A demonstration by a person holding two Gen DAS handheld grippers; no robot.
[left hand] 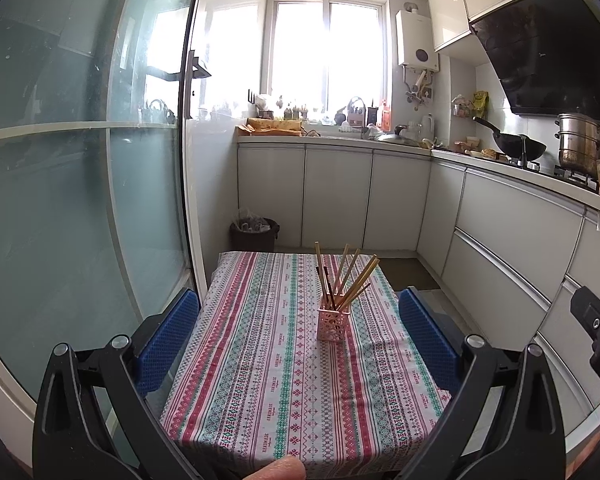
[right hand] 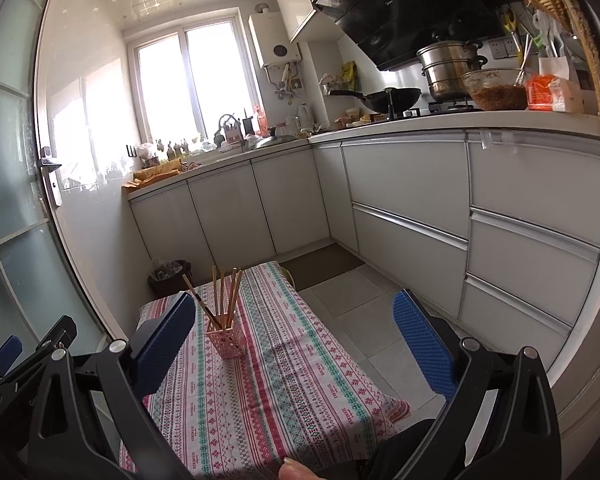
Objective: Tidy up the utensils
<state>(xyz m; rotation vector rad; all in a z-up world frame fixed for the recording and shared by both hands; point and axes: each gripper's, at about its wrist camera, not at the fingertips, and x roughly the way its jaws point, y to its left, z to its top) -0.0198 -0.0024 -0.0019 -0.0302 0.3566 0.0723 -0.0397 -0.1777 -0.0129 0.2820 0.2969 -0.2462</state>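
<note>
You are looking at one pink holder (left hand: pixel 331 325) standing on one table (left hand: pixel 260 360), and about eight chopsticks (left hand: pixel 354 280) are sticking out of it, though they overlap too much for an exact count. Two grippers, the left gripper (left hand: pixel 299 340) and the right gripper (right hand: pixel 294 344), are showing, both with jaws wide apart.

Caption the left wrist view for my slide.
Open left gripper faces a pink holder of chopsticks on a patterned tablecloth.

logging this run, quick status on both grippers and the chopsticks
Left gripper open, empty, above table. Right gripper open, empty. Chopsticks all upright in pink holder on tablecloth. Nothing in the way.
</note>
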